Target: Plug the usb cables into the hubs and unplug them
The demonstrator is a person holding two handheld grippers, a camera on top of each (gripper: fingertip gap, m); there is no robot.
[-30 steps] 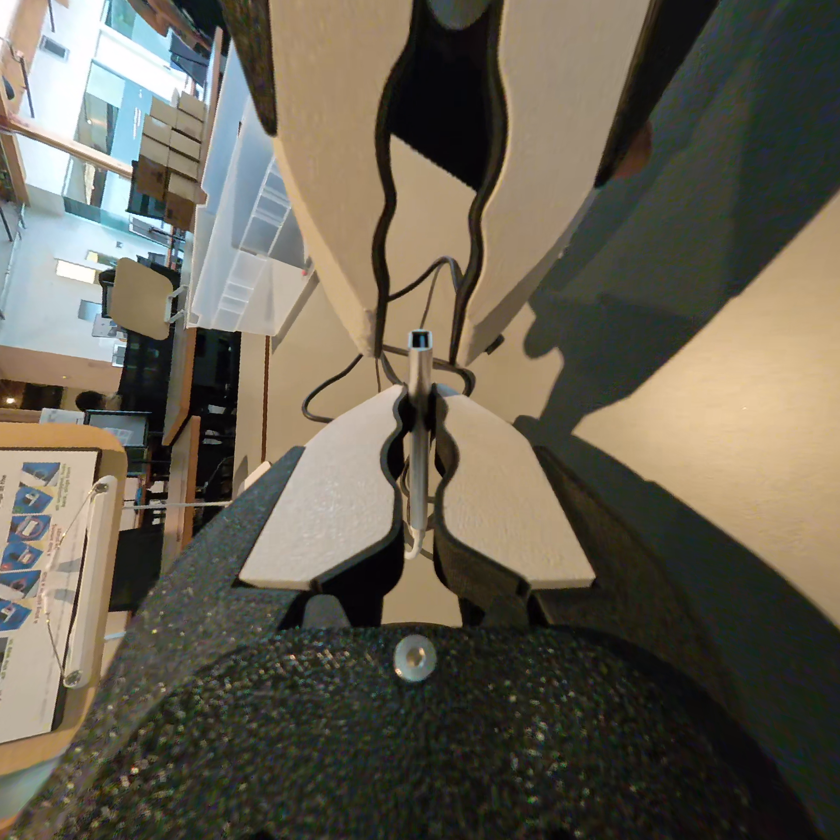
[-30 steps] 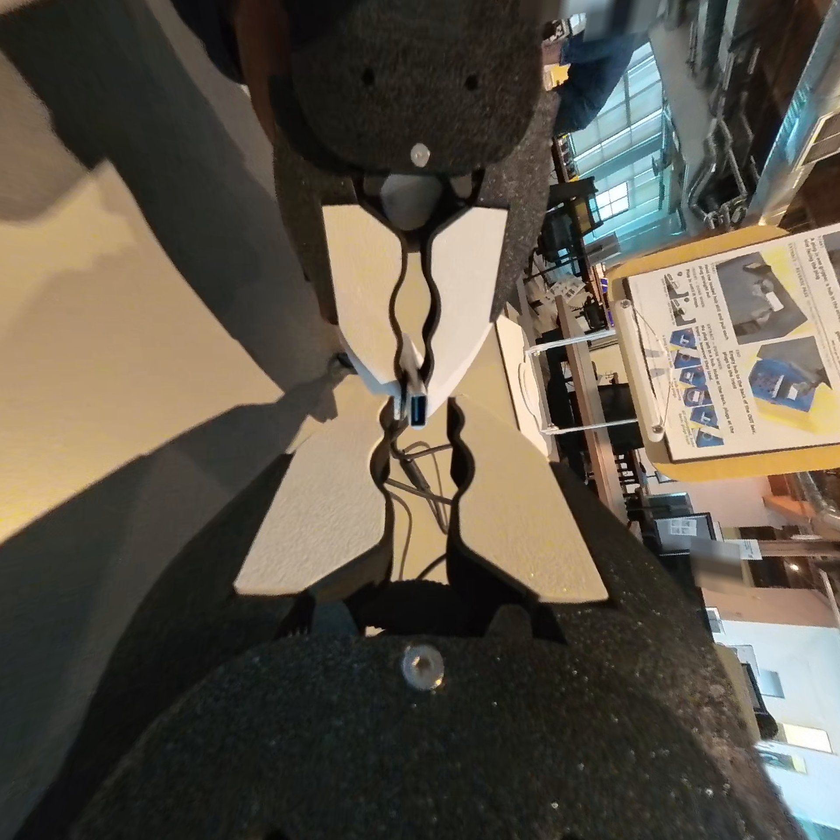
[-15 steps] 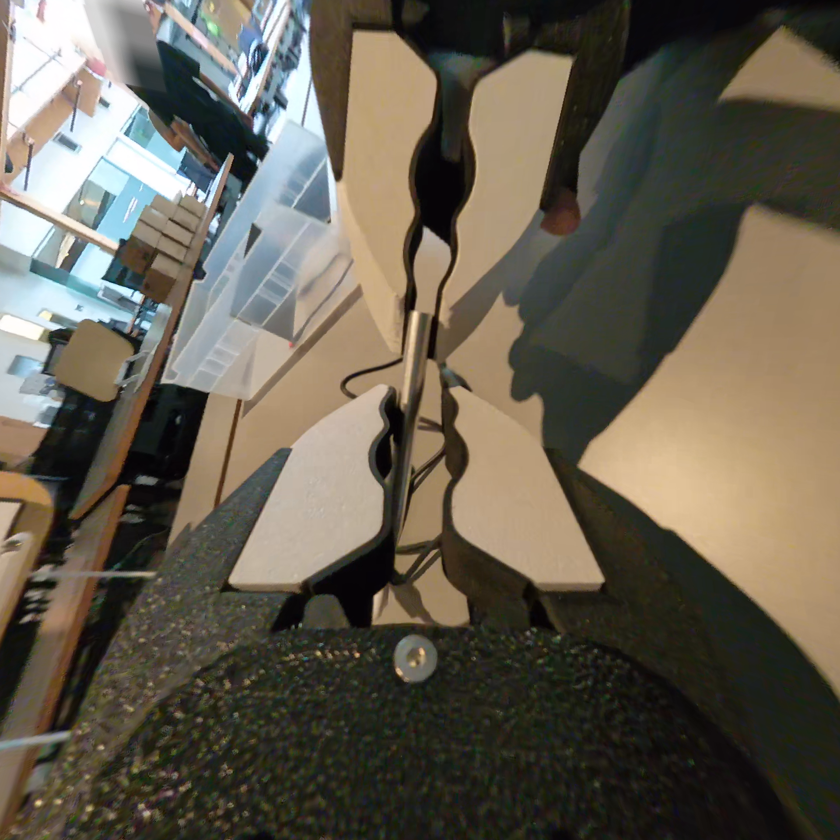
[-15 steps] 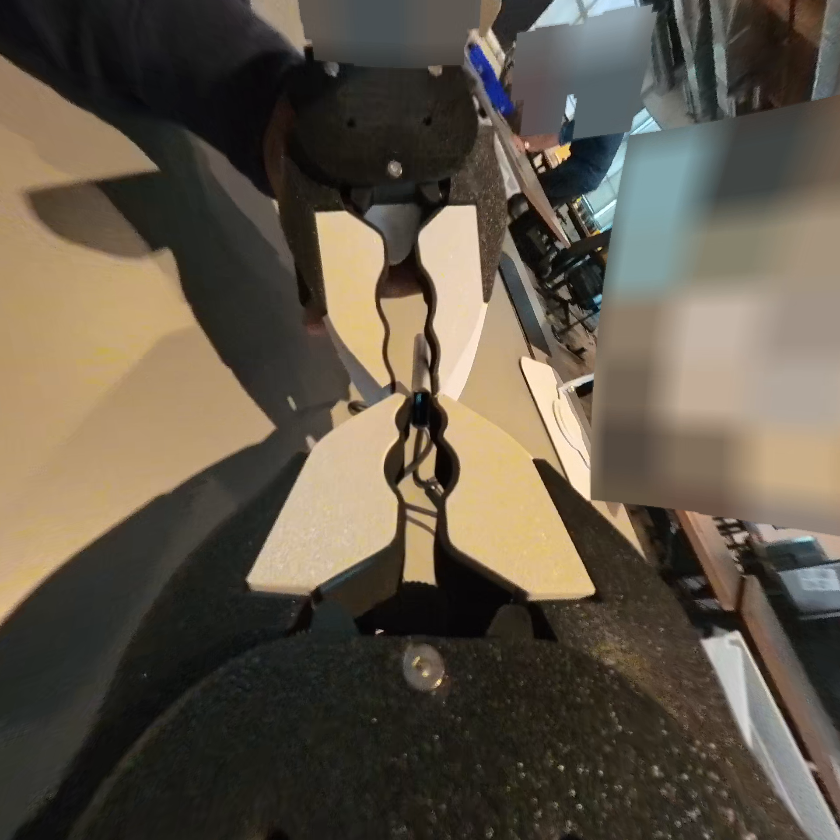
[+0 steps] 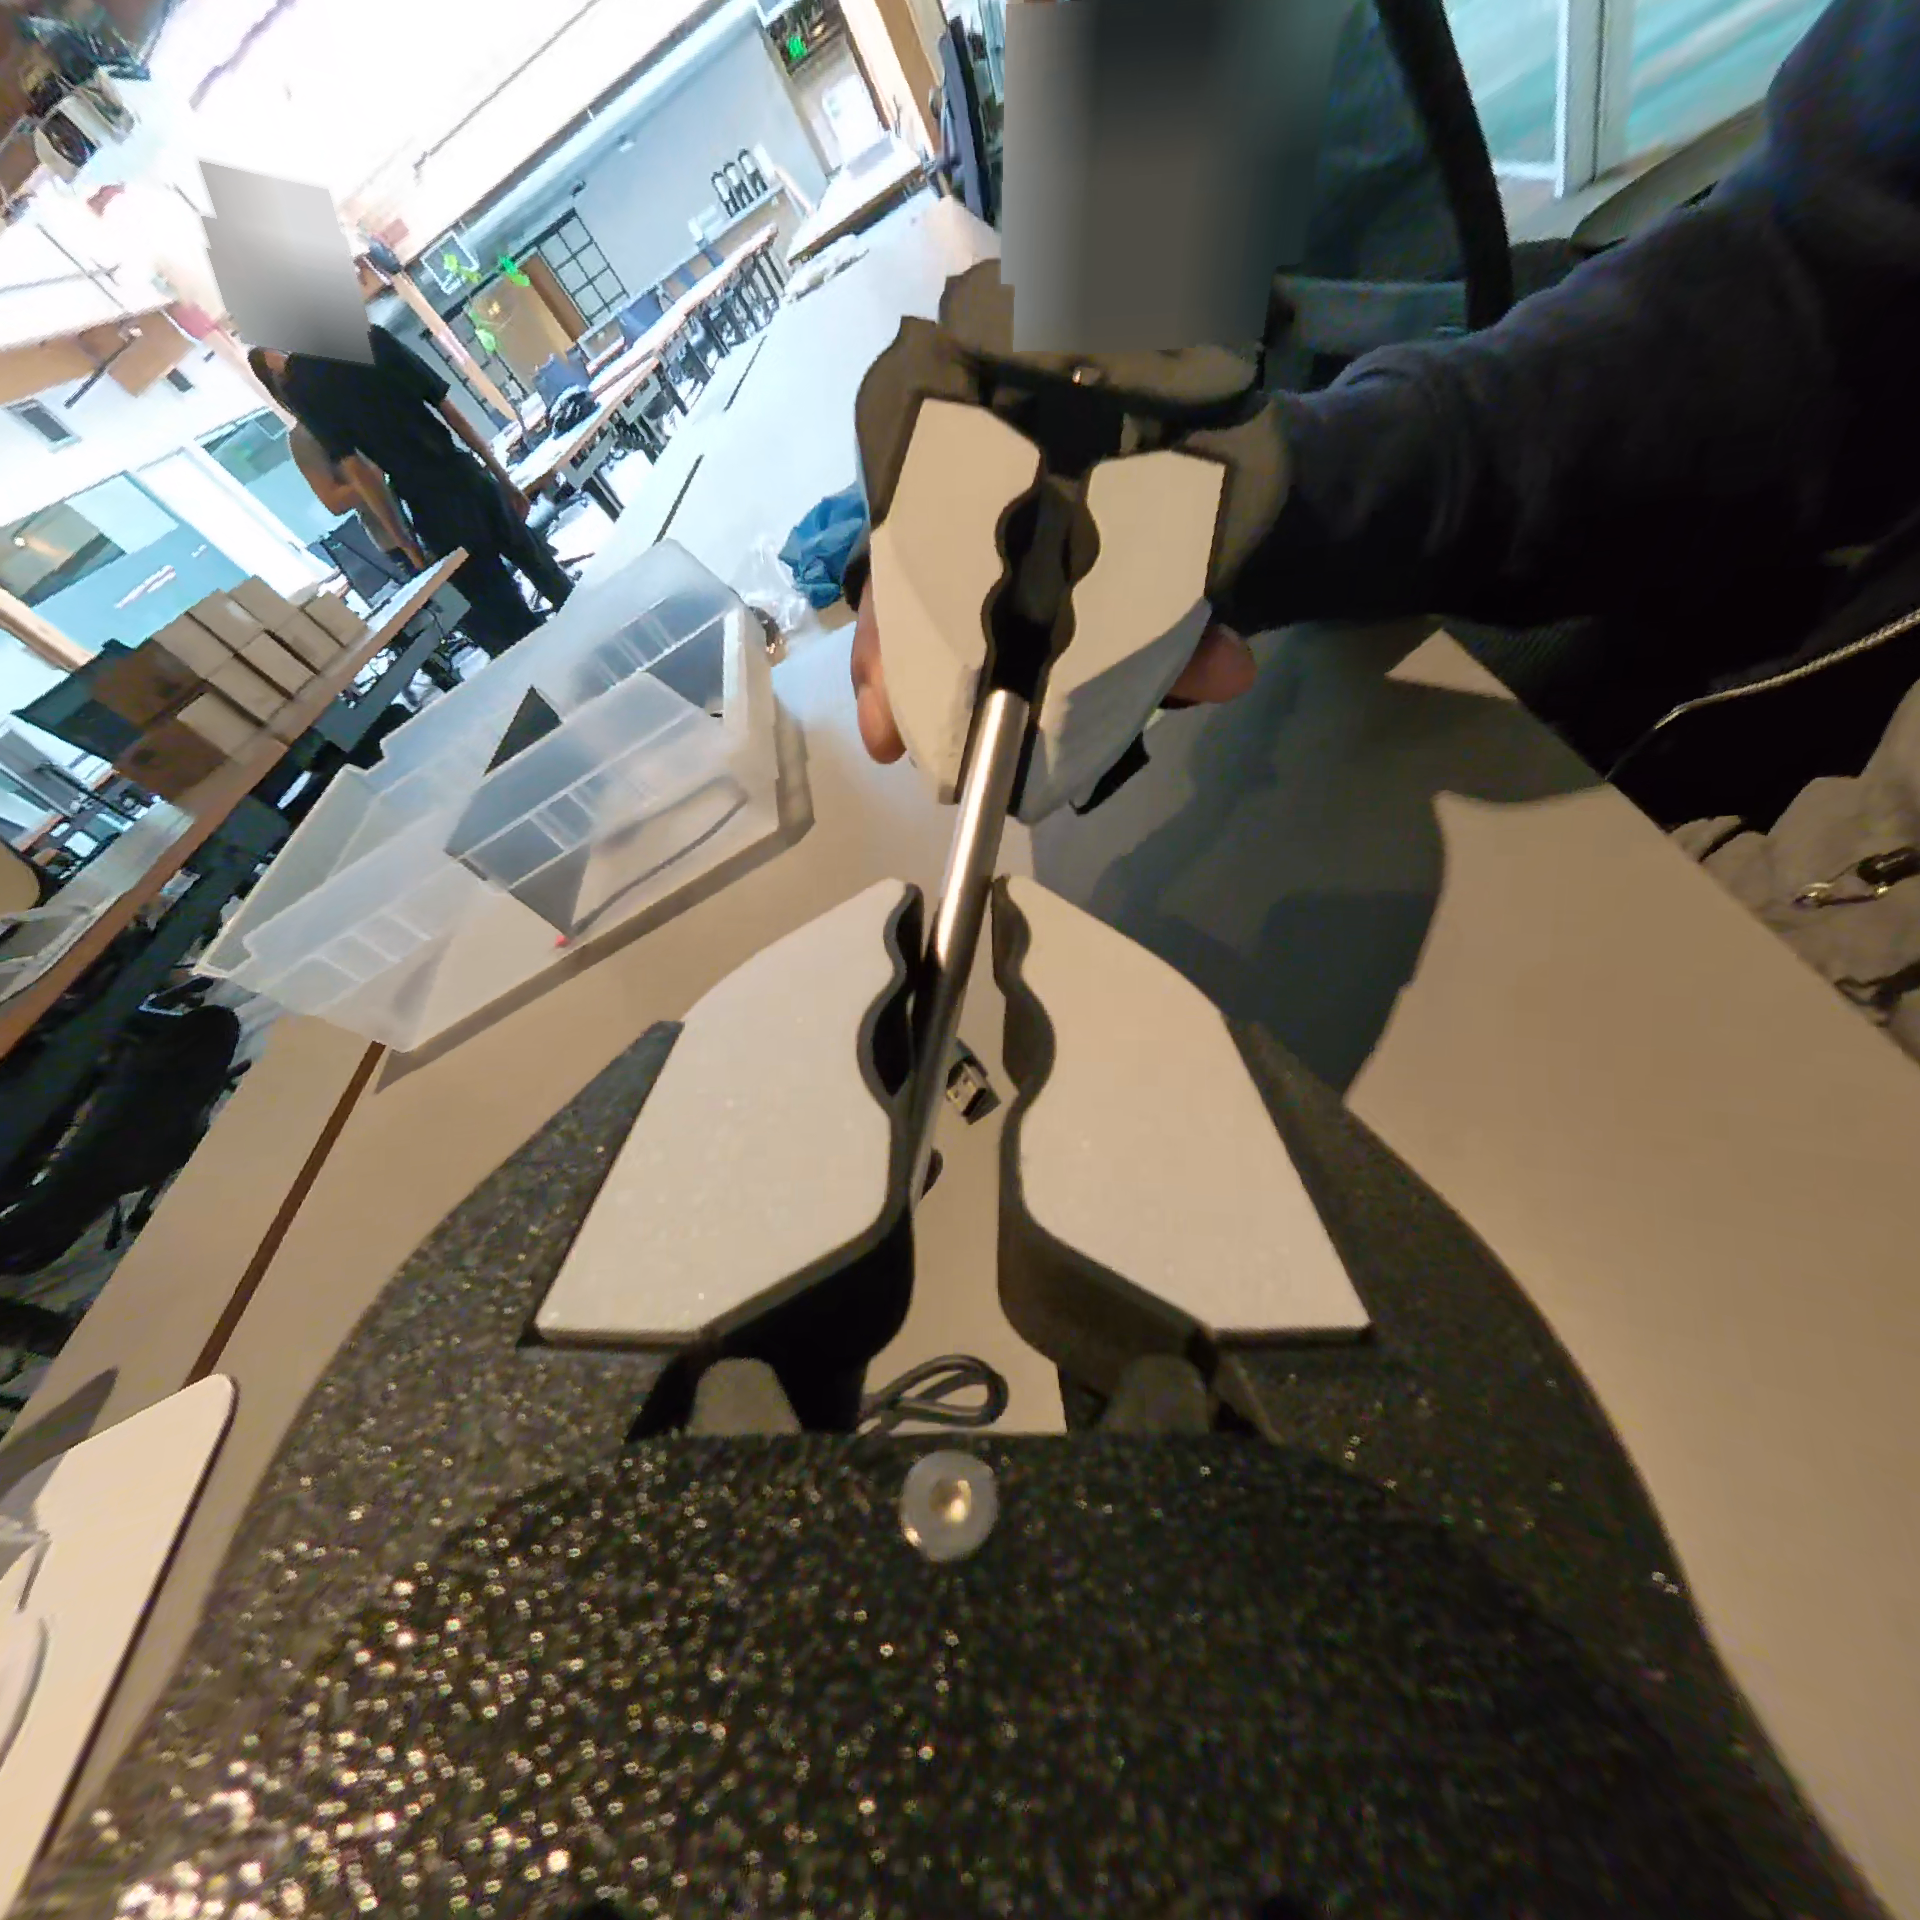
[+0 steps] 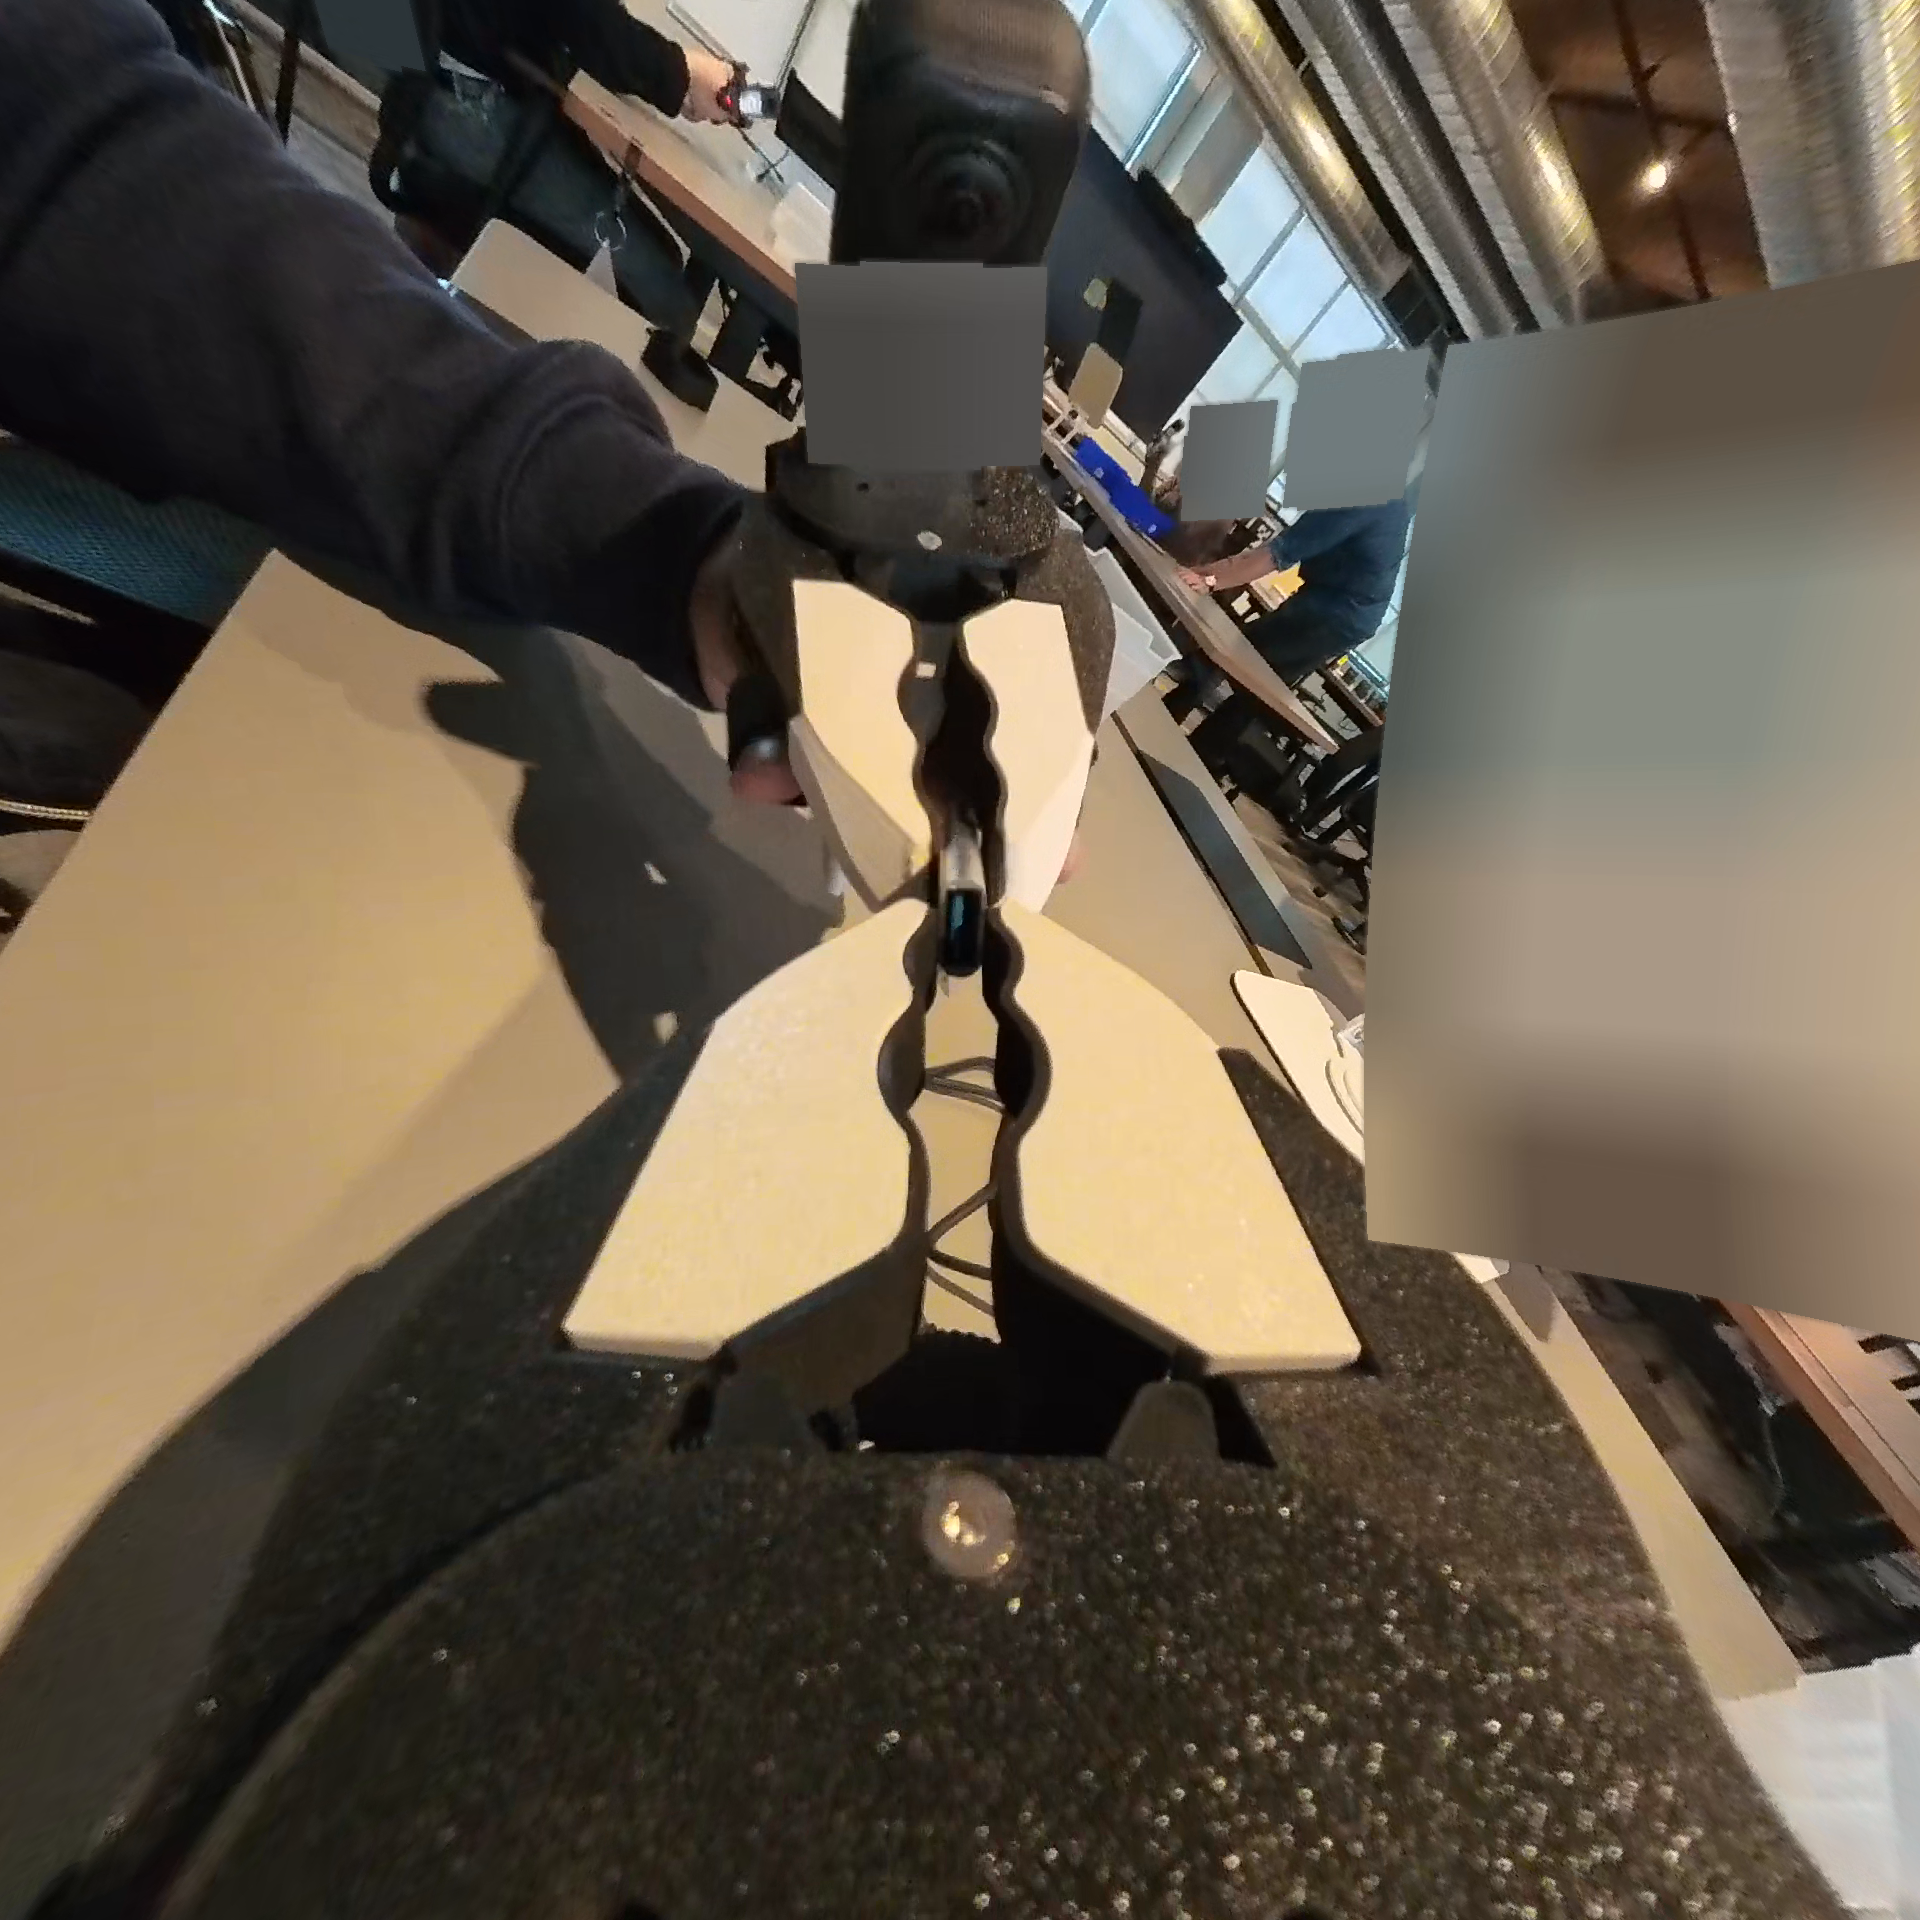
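Note:
A slim silver USB hub (image 5: 971,821) is held in the air between my two grippers, above the table (image 5: 1558,1039). My right gripper (image 6: 961,914) is shut on the hub's end, where a dark blue port (image 6: 958,935) faces the camera. It also shows in the left wrist view (image 5: 992,795), clamping the far end. My left gripper (image 5: 951,894) has the hub running aslant between its fingers. There is a dark gap beside the hub, so the pads do not press on it. A black USB plug (image 5: 971,1091) and a cable loop (image 5: 935,1397) lie on the table below.
Clear plastic bins (image 5: 540,790) stand on the table at the left. A white board (image 5: 104,1507) is at the near left. A person stands far back (image 5: 416,457). Dark sleeves (image 5: 1558,468) hold both grippers. A white object (image 6: 1299,1029) lies at the right.
My right gripper was open around the hub's end and has shut on it. My left gripper was shut on the hub, then opened off it and narrowed again. Both grippers tilted up from the table.

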